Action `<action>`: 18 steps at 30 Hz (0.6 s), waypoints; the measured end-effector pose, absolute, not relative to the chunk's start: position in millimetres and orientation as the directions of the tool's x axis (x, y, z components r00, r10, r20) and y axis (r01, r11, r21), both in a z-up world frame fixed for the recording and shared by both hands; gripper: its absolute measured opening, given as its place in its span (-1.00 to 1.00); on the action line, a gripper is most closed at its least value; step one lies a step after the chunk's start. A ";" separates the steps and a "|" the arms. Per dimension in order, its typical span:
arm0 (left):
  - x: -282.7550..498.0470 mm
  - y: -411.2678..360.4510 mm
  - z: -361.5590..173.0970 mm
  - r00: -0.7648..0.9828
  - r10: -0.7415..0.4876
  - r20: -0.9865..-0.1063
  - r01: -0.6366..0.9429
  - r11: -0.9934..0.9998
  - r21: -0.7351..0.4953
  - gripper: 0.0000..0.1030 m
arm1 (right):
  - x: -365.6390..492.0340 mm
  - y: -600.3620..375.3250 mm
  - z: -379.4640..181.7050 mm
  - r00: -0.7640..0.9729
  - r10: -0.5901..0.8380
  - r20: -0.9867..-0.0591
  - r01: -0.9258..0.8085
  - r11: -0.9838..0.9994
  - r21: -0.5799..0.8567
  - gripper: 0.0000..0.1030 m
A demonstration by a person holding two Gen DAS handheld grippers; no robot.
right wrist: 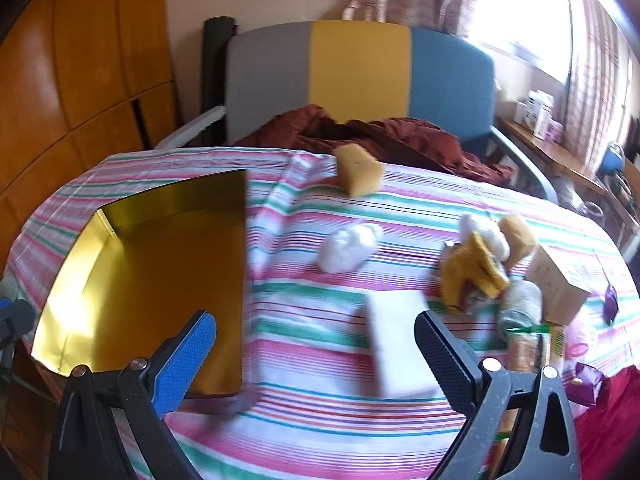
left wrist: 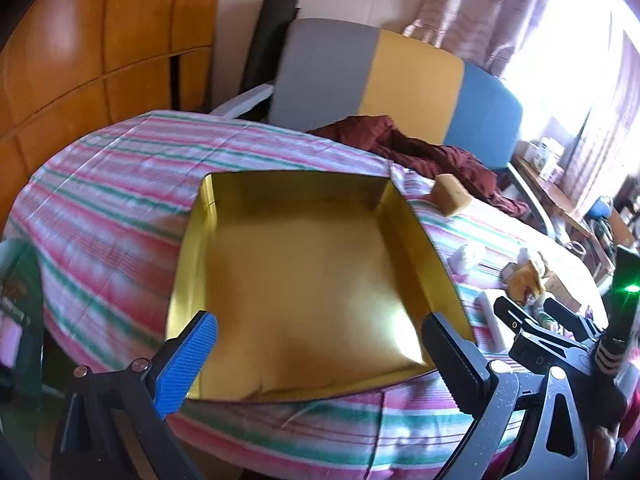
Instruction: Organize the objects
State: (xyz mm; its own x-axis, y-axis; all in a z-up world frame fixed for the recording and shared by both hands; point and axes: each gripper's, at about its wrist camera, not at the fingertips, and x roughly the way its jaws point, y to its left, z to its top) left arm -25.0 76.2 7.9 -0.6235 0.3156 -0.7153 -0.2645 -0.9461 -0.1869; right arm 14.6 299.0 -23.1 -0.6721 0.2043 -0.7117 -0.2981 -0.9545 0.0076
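Item 1, left gripper (left wrist: 318, 354): jaws spread wide and empty, angled down over the near edge of the gold box (left wrist: 304, 276).

Item 2, right gripper (right wrist: 315, 354): likewise released, nothing between the pads, hanging above the white block (right wrist: 400, 344) near the table's front edge.

Item 3, gold box: open-topped, shallow, gold-lined, sitting on the left half of the striped tablecloth (right wrist: 320, 432). Contents: none visible; floor bare and reflective.

Item 4, loose goods, all outside the box on the right half of the table: yellow sponge (right wrist: 358, 174) at the far edge beside a maroon cloth (right wrist: 420, 140); white wad (right wrist: 348, 248) mid-table; a cluster toward the right edge comprising a mustard cloth (right wrist: 476, 272), a tan box (right wrist: 560, 284) and further pieces too blurred to name.

Step in hand, judged: the first pick, with the white block the likeliest target. Advice: bring the right jaws down squarely astride the block's narrower sides, close only once both pads are level with its flanks, and lift straight before crossing left. The tablecloth is loose, so pads should avoid pinching fabric. The left gripper is well placed to steady the box wall if it slides.
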 end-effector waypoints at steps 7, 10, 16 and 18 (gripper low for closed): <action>-48.6 108.7 22.4 -0.596 0.388 -0.703 -0.347 -0.914 -0.210 0.99 | 20.1 340.7 -23.5 -0.642 0.254 -0.723 -0.389 -0.921 0.022 0.97; -66.7 125.6 21.2 -0.560 0.404 -0.723 -0.365 -0.904 -0.222 0.99 | 23.7 353.3 -24.9 -0.634 0.270 -0.725 -0.413 -0.911 0.021 0.97; -91.2 169.7 26.3 -0.556 0.389 -0.734 -0.437 -0.888 -0.139 0.99 | 28.5 376.7 -27.8 -0.614 0.290 -0.734 -0.444 -0.896 0.017 0.97; -100.4 189.9 29.3 -0.556 0.382 -0.738 -0.468 -0.878 -0.101 0.99 | 28.8 382.9 -28.9 -0.610 0.290 -0.737 -0.448 -0.894 0.019 0.97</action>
State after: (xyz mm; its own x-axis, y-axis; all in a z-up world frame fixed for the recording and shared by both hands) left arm -100.4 189.9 29.3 -0.5563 0.3816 -0.7382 -0.4685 -0.8777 -0.1007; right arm 28.8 382.9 -28.9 -0.6103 0.2903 -0.7370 -0.4481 -0.8938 0.0191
